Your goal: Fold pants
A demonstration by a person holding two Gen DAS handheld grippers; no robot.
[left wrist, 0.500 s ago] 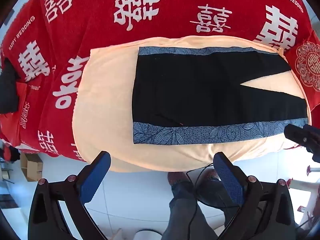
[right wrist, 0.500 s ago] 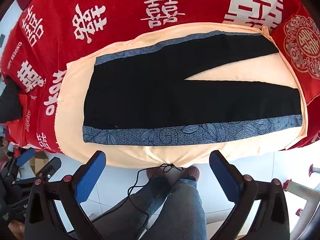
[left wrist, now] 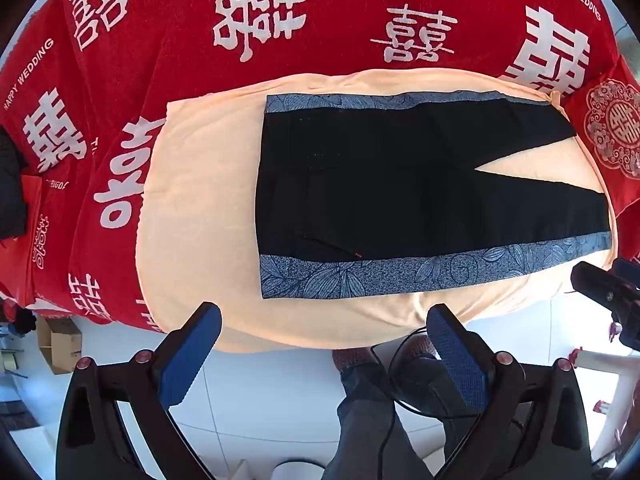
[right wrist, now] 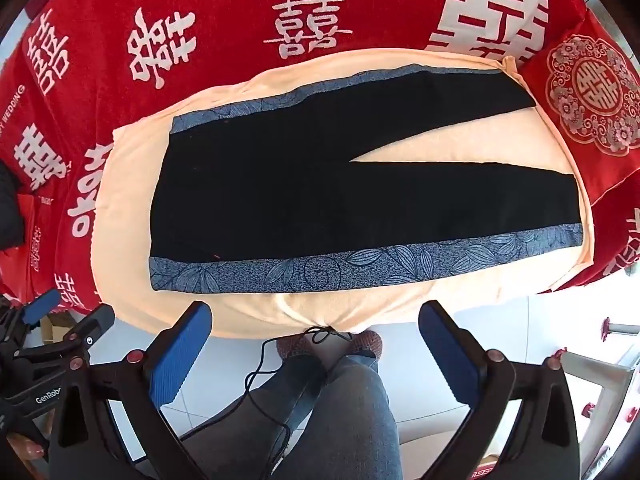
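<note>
Black pants (left wrist: 384,184) (right wrist: 304,196) with blue leaf-patterned side stripes lie flat on a peach cloth (left wrist: 200,216) (right wrist: 128,168), waist at the left and the two legs spread apart toward the right. My left gripper (left wrist: 323,322) hangs open above the cloth's near edge, below the waist end, with nothing between its blue pads (left wrist: 188,356). My right gripper (right wrist: 316,318) is open too, over the near edge below the middle of the pants, and holds nothing. Each gripper shows at the edge of the other's view.
A red blanket (left wrist: 328,12) with white characters covers the table under the peach cloth. A person's legs in jeans (right wrist: 344,408) and a black cable (right wrist: 264,364) are below the table edge. A cardboard box (left wrist: 60,344) sits on the floor at left.
</note>
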